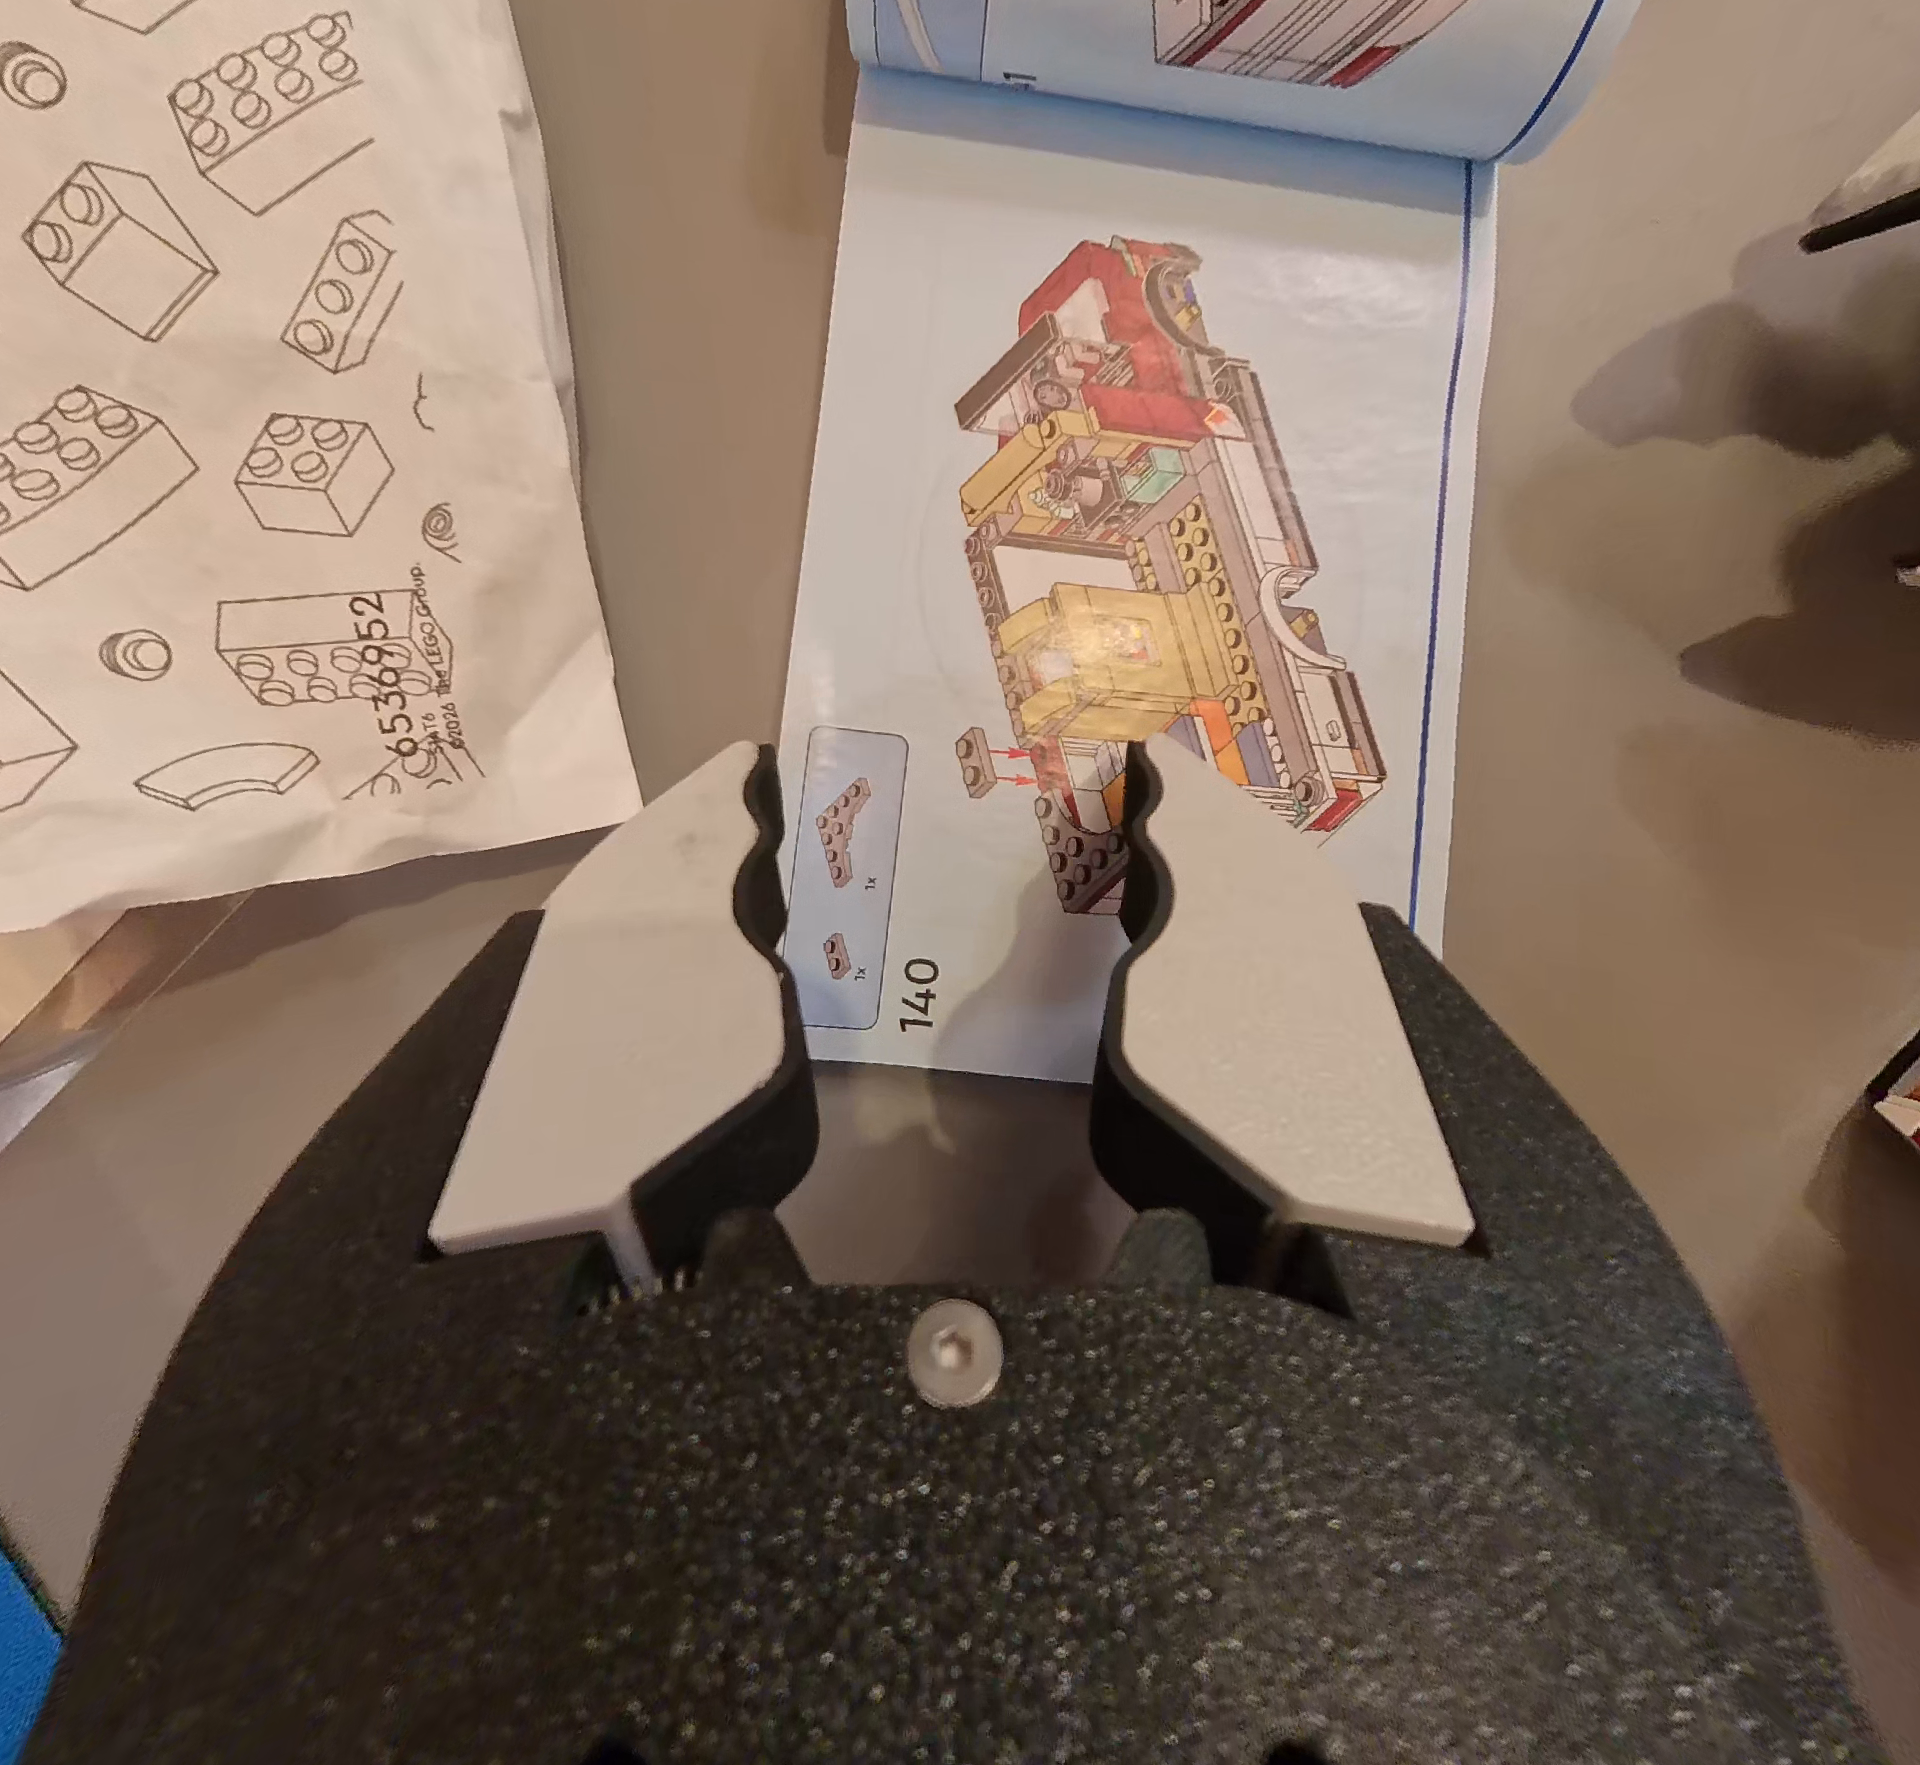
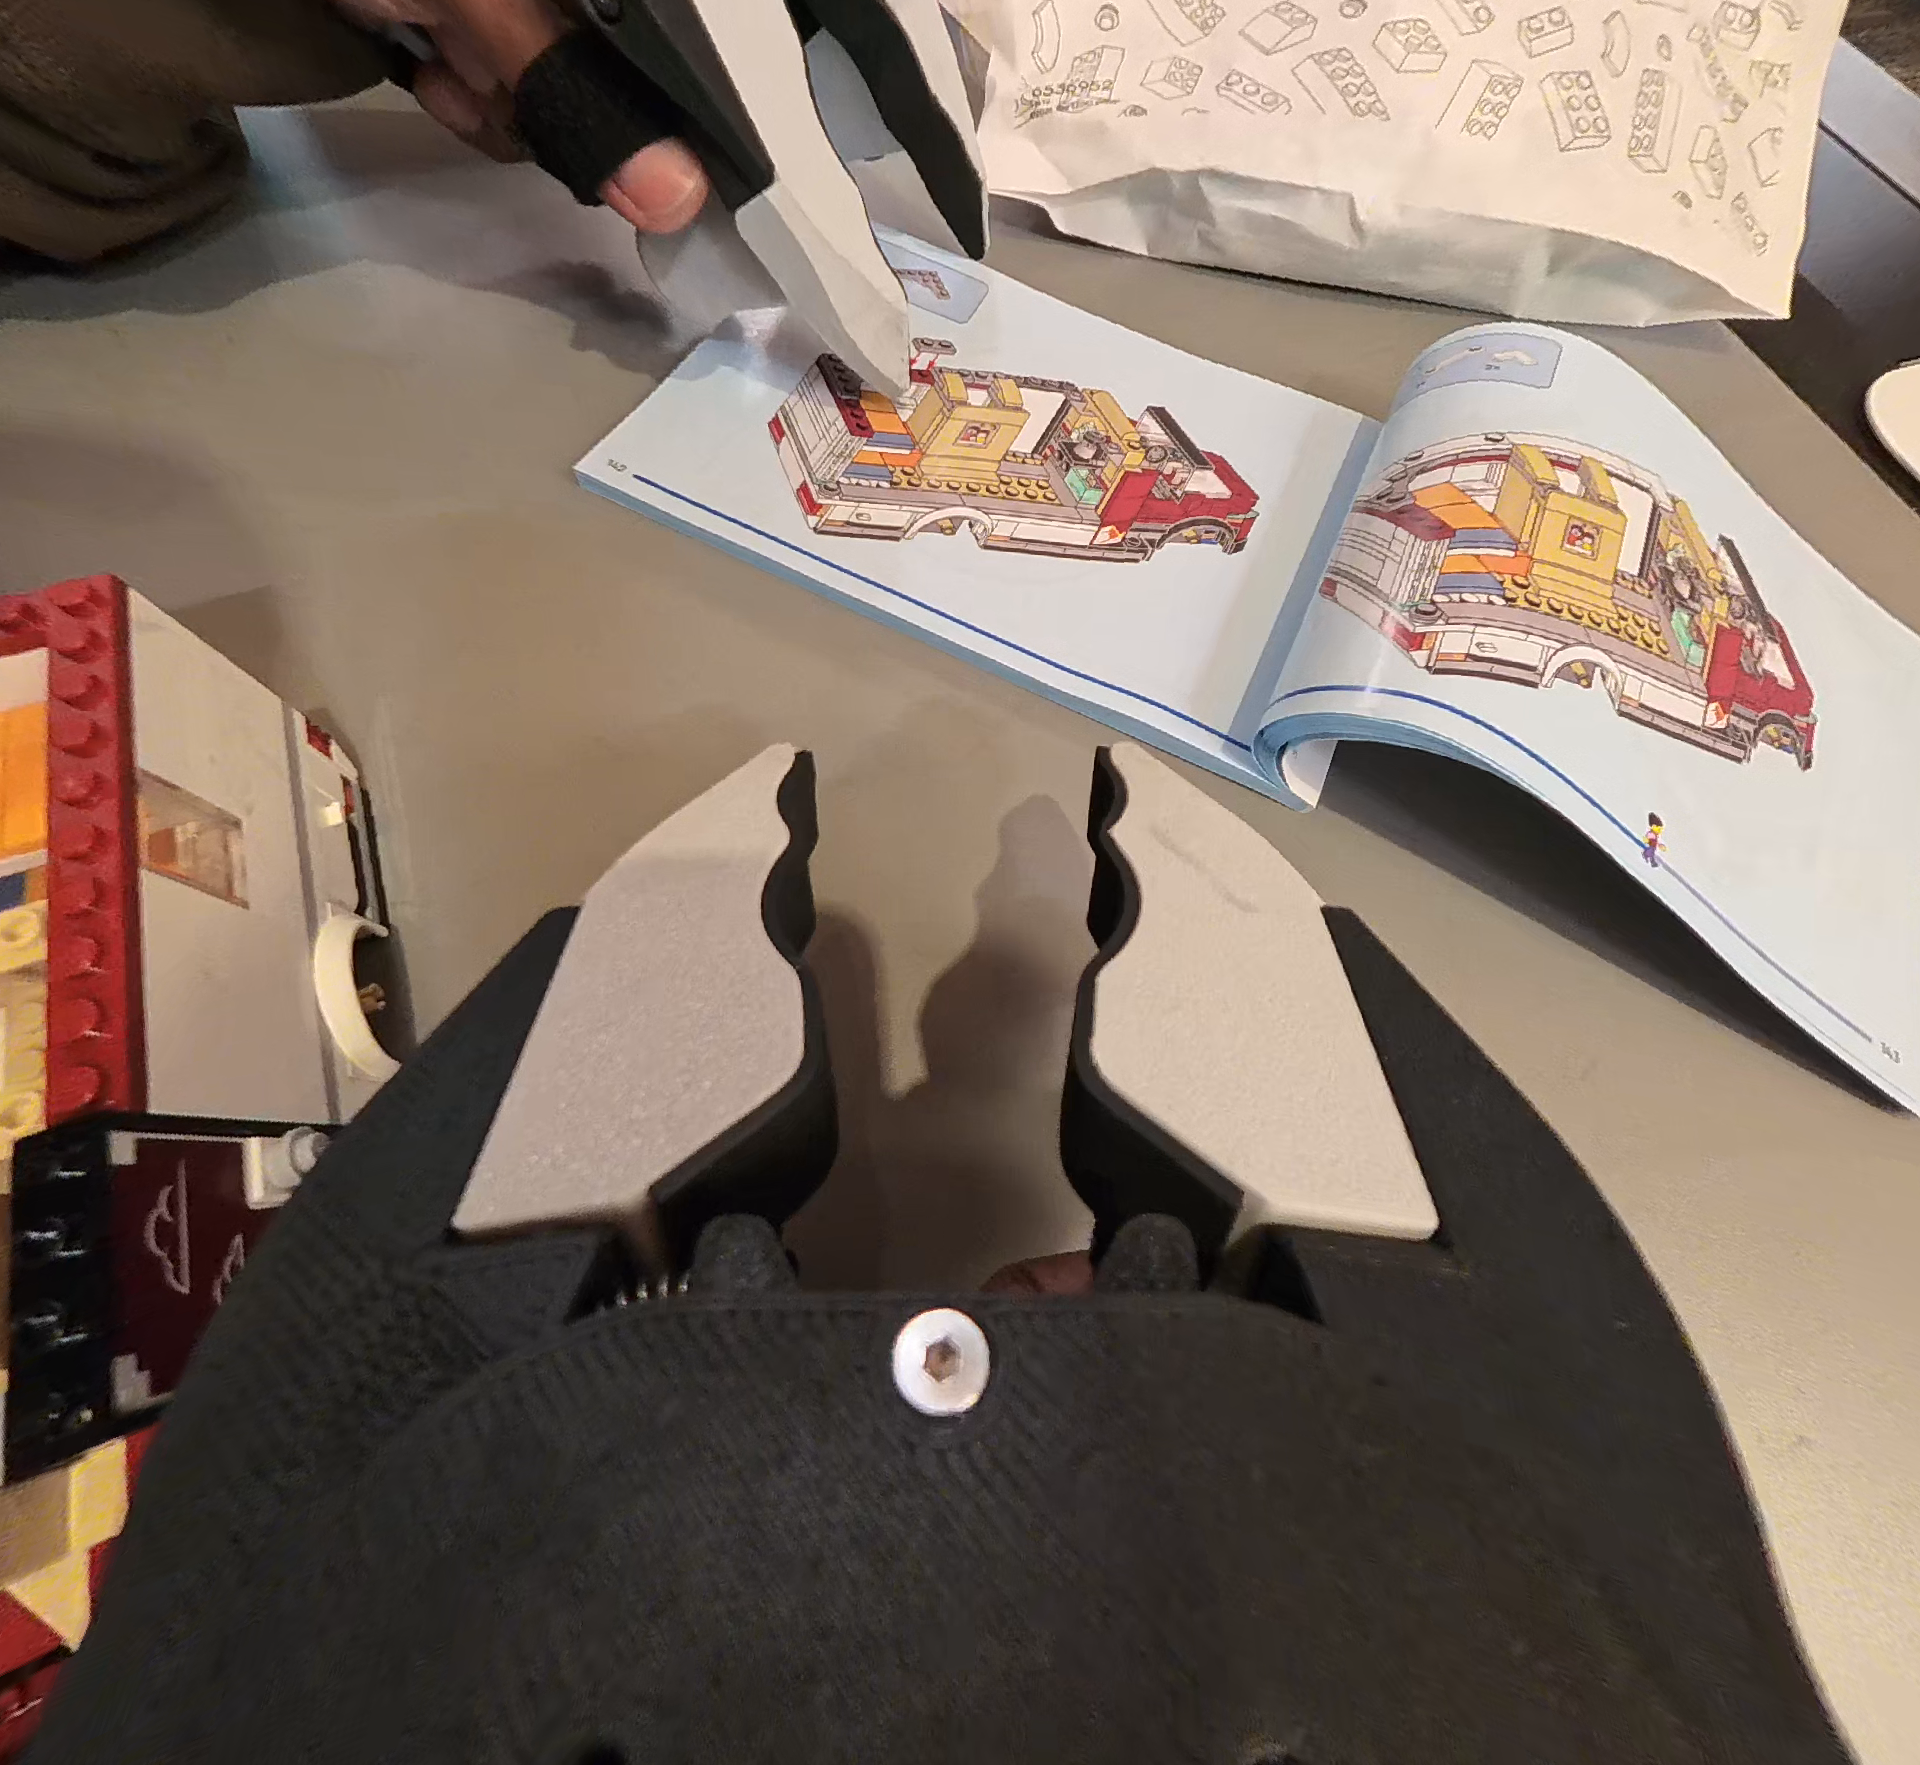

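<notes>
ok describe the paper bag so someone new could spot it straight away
On the grey table, look past the open booklet to its far side. The paper bag lies there: white, crumpled, covered in line drawings of bricks, unlike the glossy blue pages.

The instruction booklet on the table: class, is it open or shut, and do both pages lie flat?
Open. The instruction booklet shows two illustrated pages; the one nearer the left gripper lies flat, the other arches up off the table.

Left wrist view looks steeply down, close on the booklet (image 1: 1143, 572); right views it obliquely, farther.
</notes>
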Demonstrator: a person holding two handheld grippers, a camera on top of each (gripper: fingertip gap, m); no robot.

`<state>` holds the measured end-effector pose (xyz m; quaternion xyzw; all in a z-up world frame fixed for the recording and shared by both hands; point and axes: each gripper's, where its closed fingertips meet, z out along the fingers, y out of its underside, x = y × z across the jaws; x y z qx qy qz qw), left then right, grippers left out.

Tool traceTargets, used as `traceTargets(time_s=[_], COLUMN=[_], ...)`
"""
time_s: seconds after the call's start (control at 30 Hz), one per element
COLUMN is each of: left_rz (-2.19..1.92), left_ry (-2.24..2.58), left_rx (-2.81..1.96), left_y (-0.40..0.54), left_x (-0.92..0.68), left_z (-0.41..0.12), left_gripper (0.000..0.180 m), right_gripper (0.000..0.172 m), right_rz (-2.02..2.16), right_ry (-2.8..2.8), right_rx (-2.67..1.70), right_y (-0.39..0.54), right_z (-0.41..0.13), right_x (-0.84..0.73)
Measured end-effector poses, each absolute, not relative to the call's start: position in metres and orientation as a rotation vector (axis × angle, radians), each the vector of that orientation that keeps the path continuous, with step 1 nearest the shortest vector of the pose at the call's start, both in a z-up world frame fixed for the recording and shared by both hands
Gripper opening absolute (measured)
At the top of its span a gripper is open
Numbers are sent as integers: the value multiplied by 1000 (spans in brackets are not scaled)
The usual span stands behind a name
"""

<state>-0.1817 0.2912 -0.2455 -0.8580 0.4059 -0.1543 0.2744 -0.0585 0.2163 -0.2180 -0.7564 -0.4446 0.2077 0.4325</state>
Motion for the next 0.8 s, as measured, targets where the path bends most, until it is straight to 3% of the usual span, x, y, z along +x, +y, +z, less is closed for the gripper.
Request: traceTargets(time_s=[0.6, 0.8], left_rz=[-540, -565], left_ry=[1025, 997], left_rx=[-2315, -2314], left_y=[295, 298], left_x=[-189, -193], left_z=[-240, -240], left_gripper=[38, 19], right_gripper=[52, 52], right_rz=[449, 449], right_ry=[-1155, -1152], right_rx=[-1865, -1862], right_y=[213, 213], right_z=[-221, -221], right_x=[-61, -61])
